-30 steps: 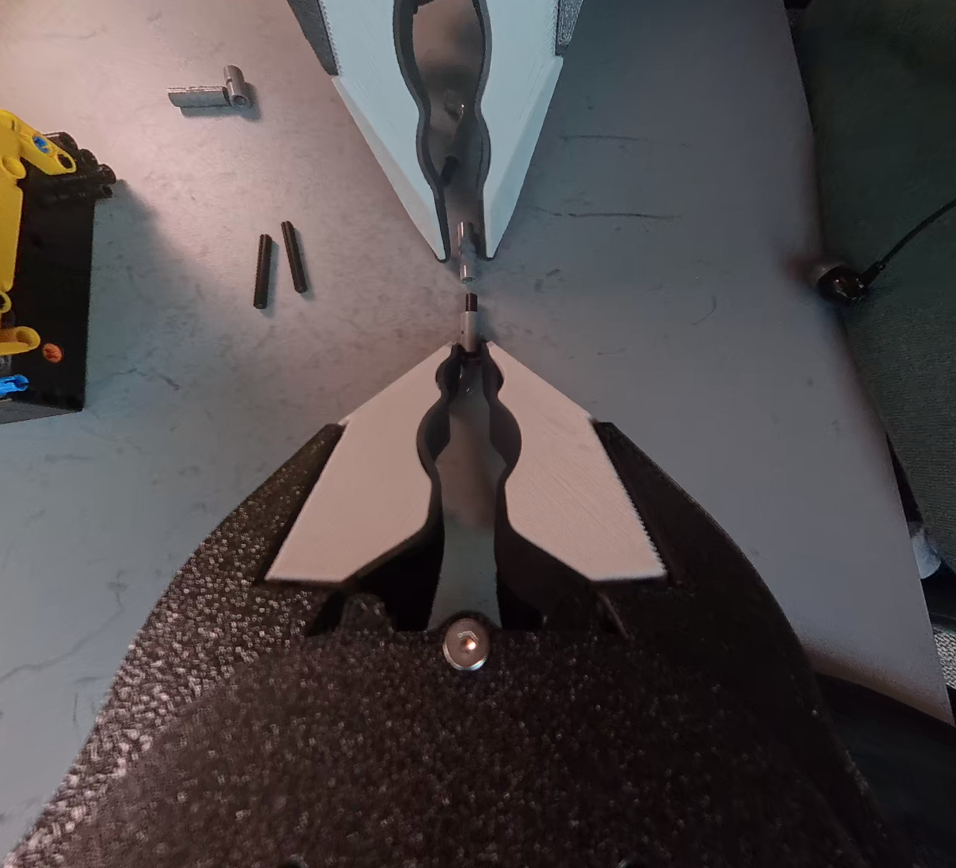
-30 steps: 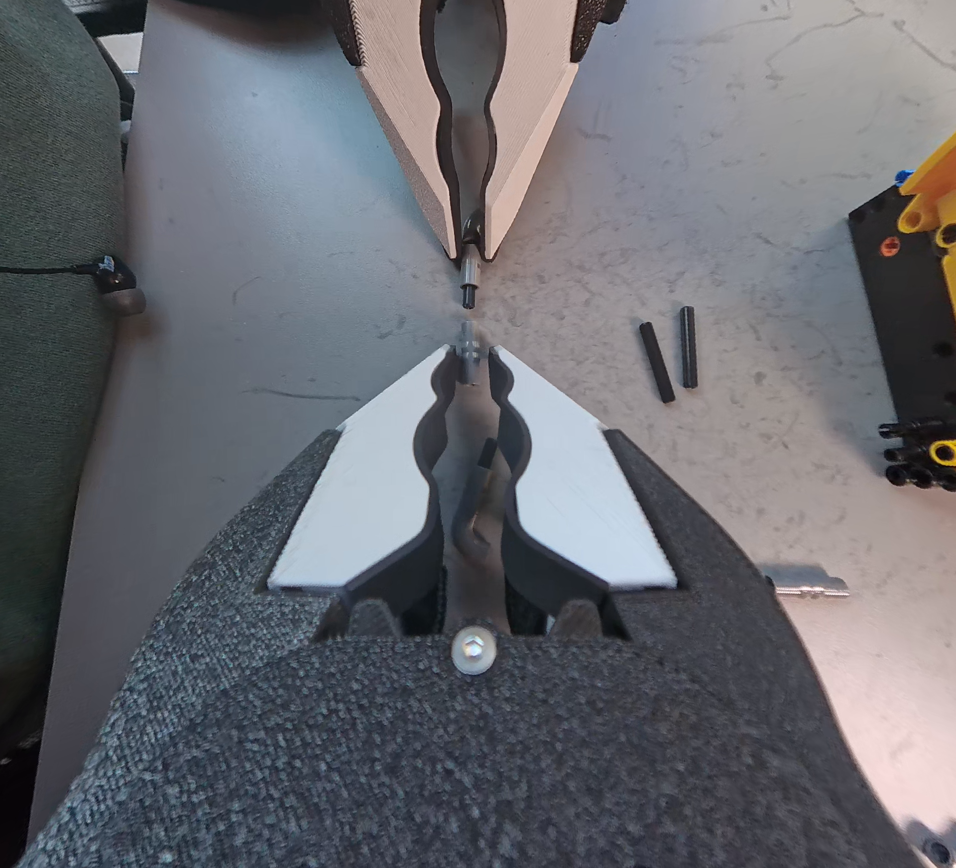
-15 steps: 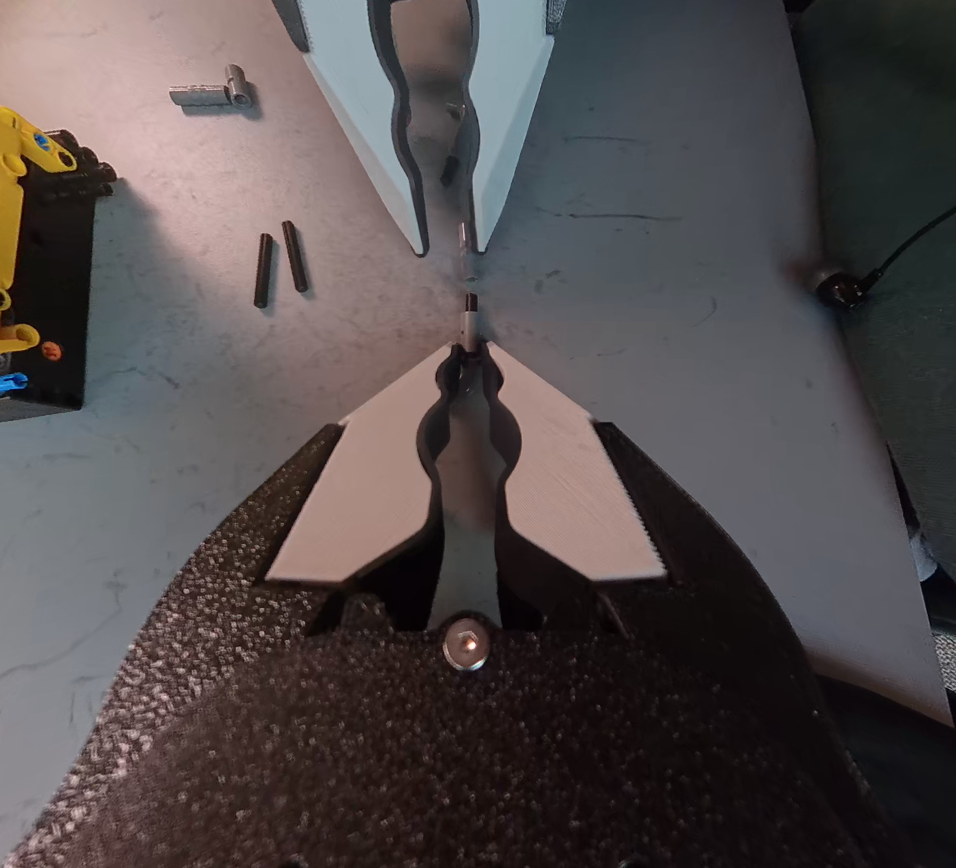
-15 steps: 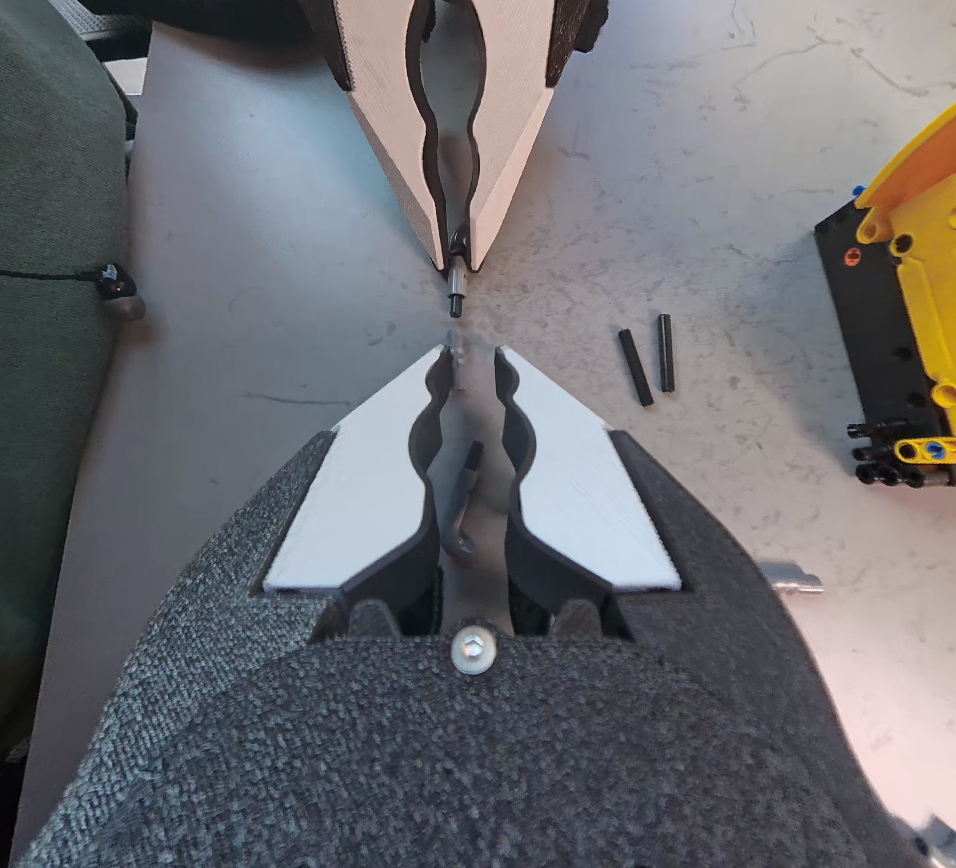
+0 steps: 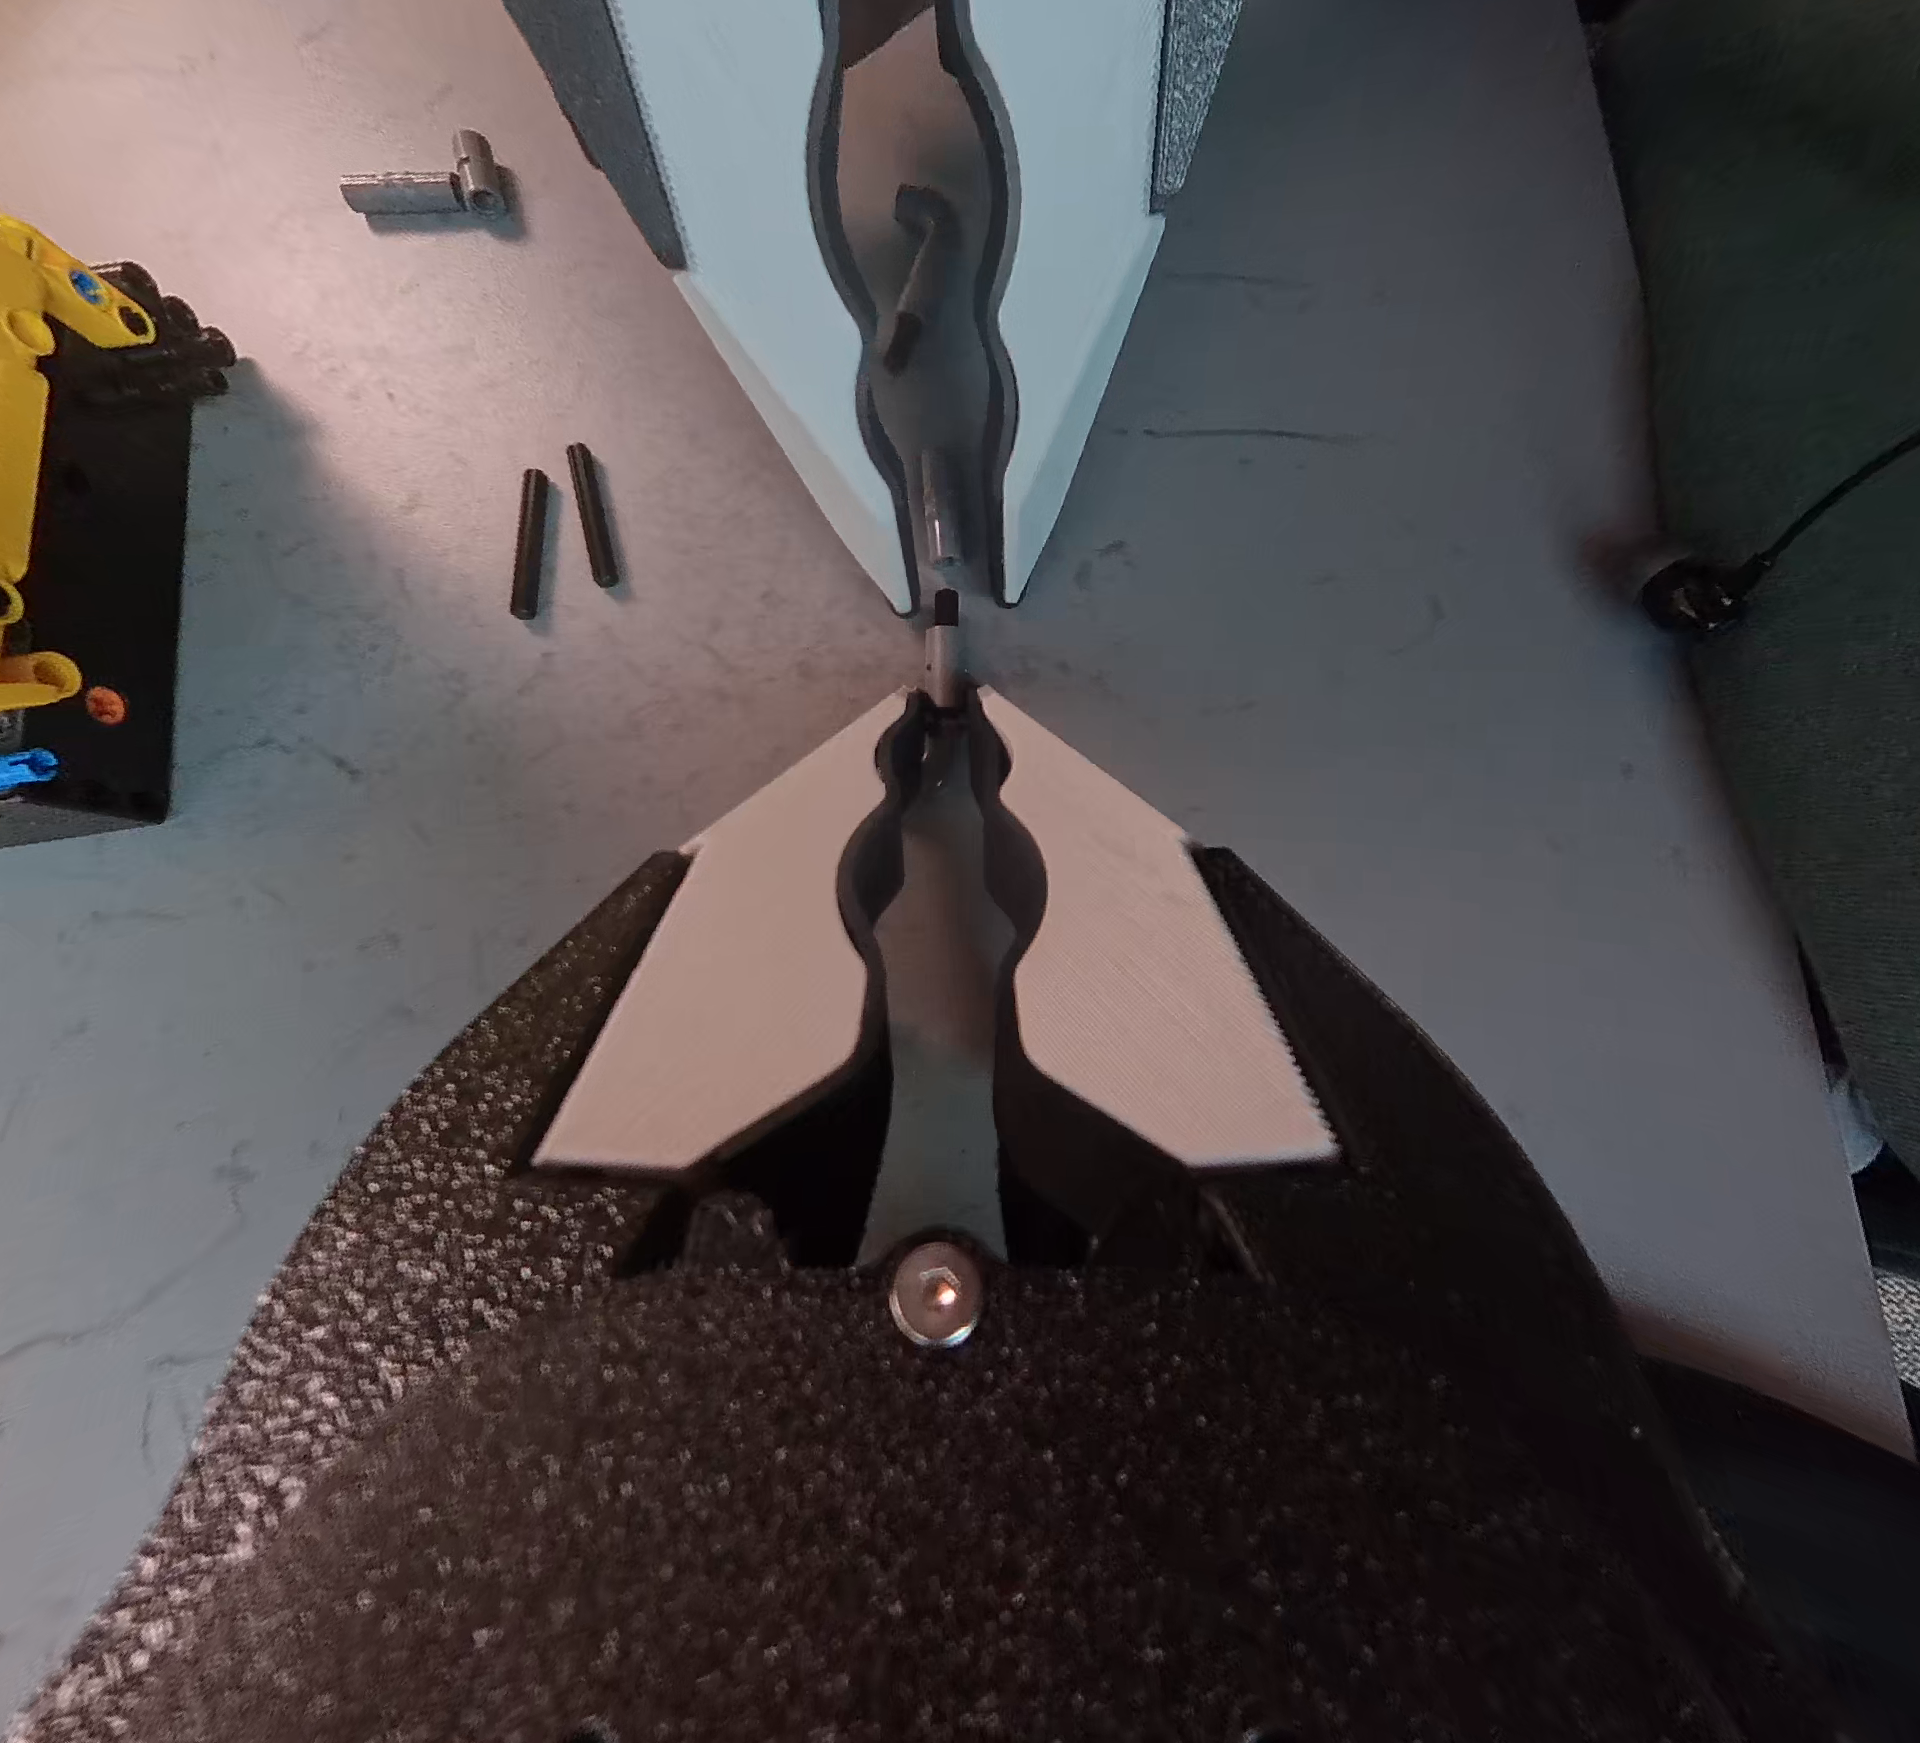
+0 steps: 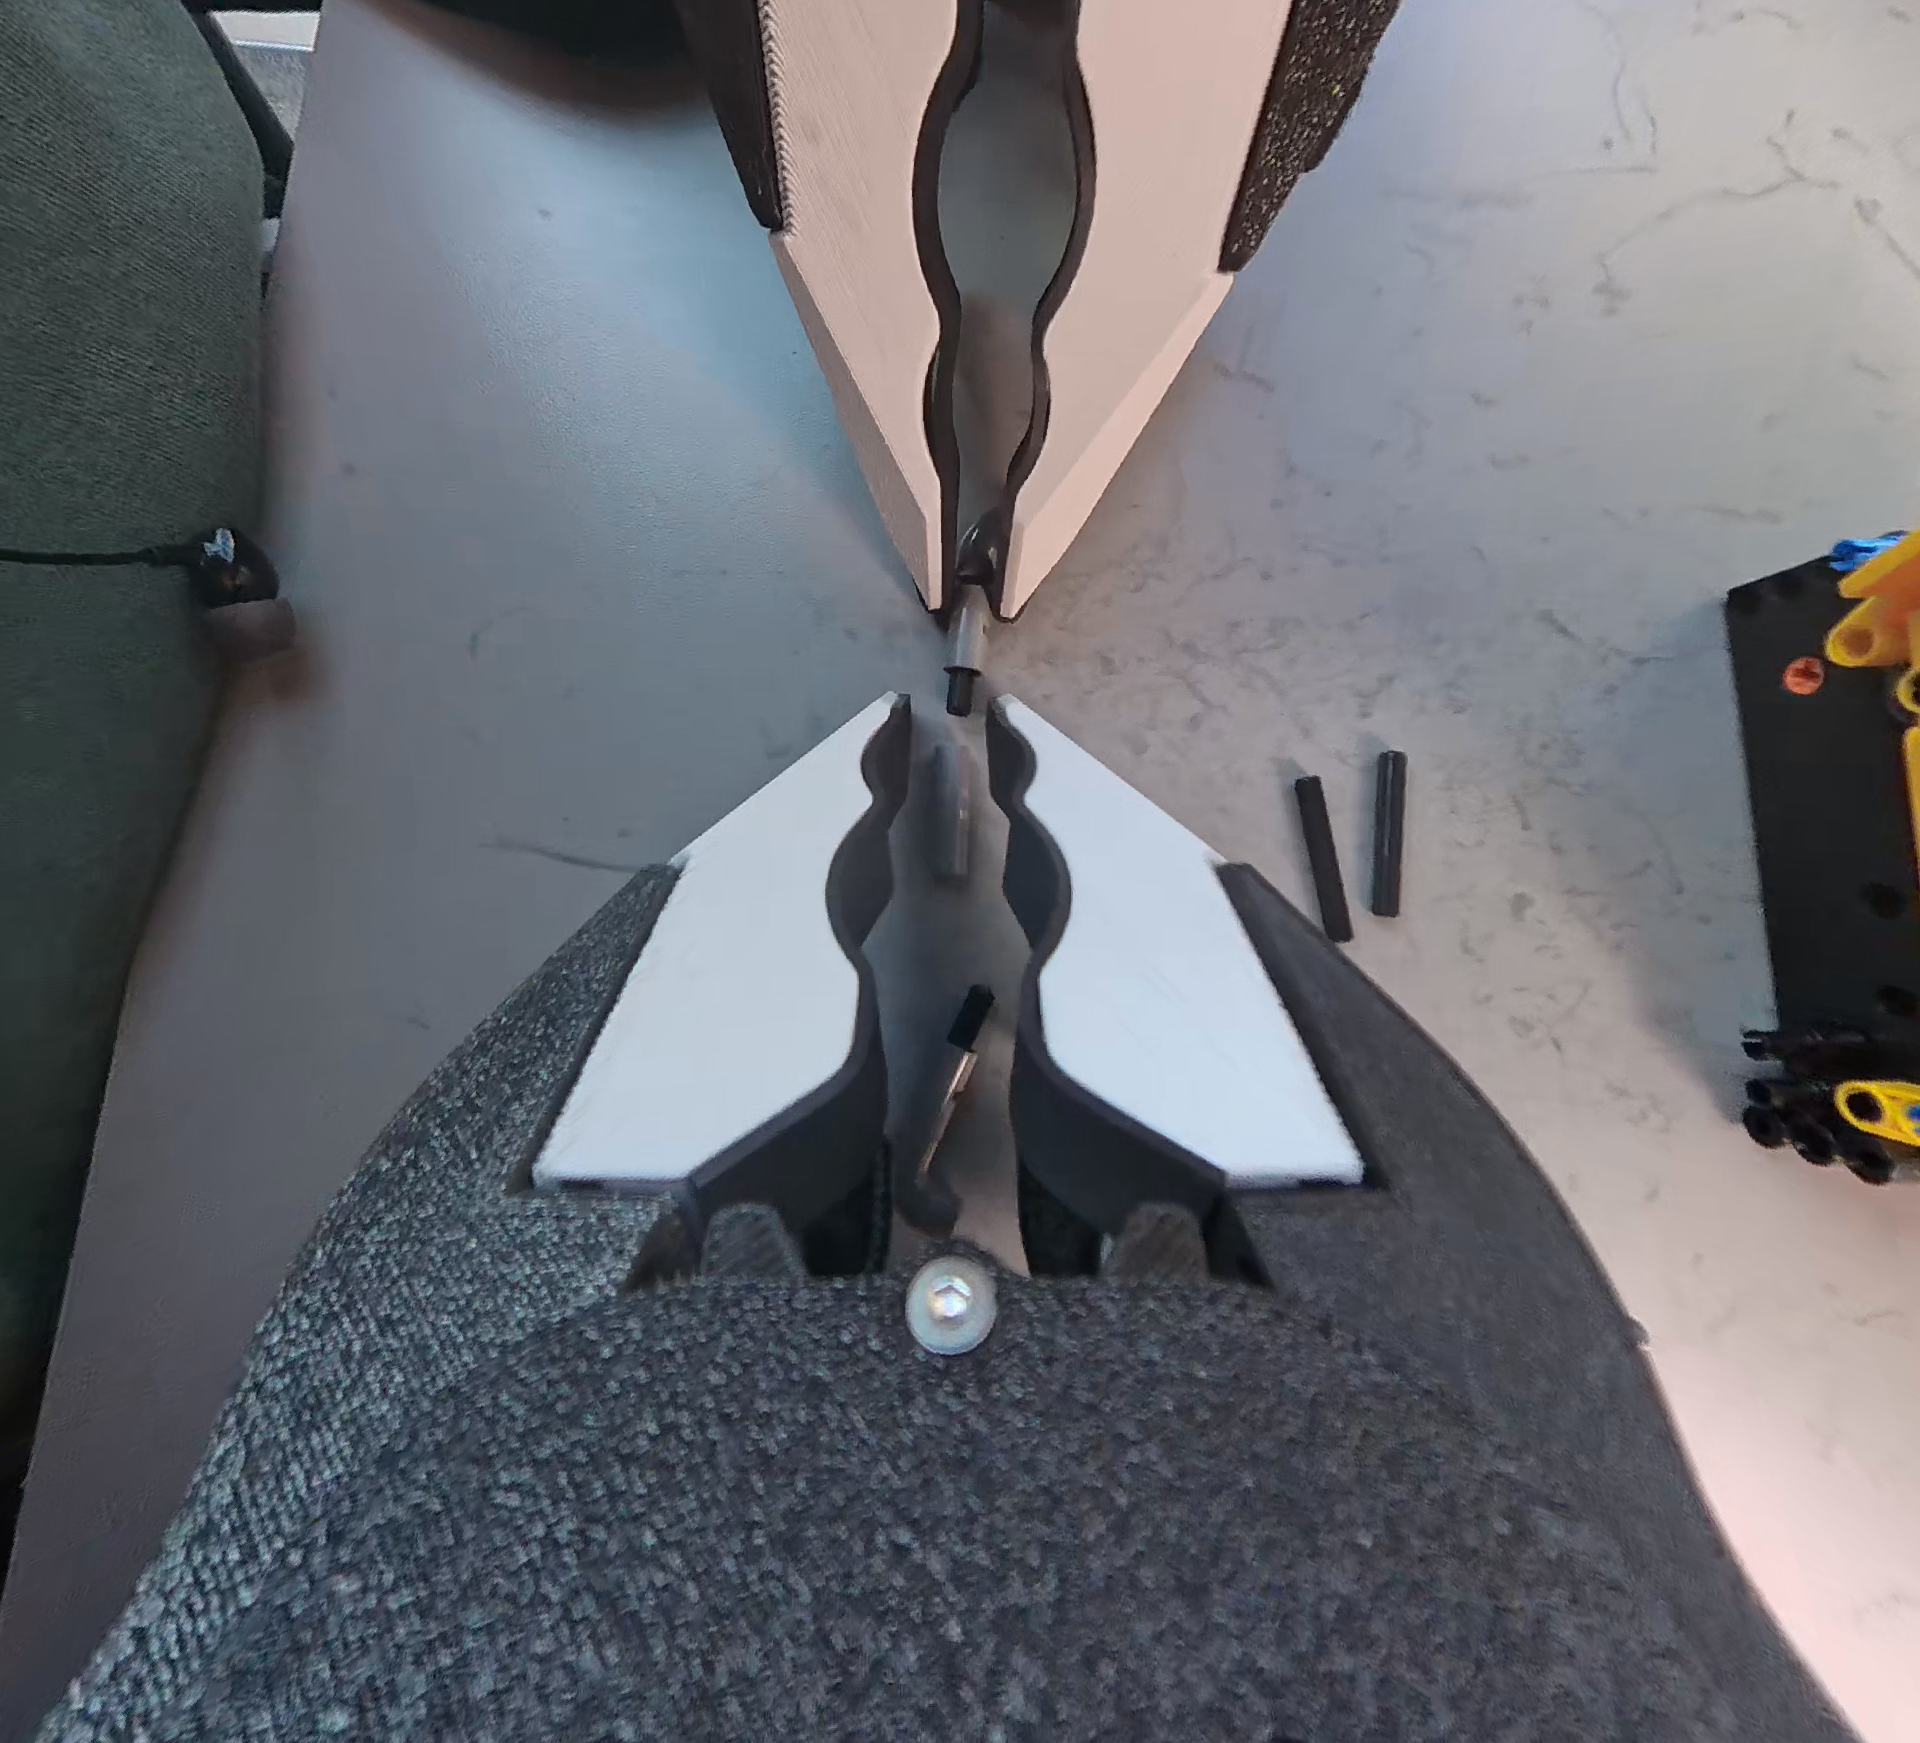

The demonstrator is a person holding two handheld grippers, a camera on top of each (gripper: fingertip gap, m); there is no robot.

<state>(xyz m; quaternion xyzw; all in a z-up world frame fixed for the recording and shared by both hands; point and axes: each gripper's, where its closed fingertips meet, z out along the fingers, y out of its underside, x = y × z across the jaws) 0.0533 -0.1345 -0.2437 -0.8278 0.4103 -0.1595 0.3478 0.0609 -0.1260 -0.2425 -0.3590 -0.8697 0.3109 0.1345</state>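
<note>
Left gripper [image 5: 943, 701] pinches grey pin [image 5: 943, 649] (black tip); right gripper [image 5: 956, 597] opposite, parted.

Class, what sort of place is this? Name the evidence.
Probably a hobby or lab workbench for building-toy assembly: a grey mottled tabletop, a yellow-and-black toy brick model, loose thin black plastic axle rods, and a green upholstered chair beside it.

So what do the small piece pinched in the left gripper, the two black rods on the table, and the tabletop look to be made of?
The small piece in the left gripper: likely moulded plastic, grey sleeve with a black tip, slight sheen. The two black rods: probably matte plastic, uniform and dull; metal cannot be ruled out. The tabletop: hard, smooth, pale grey with faint marbled veining, perhaps laminate or a stone-look coating.
</note>
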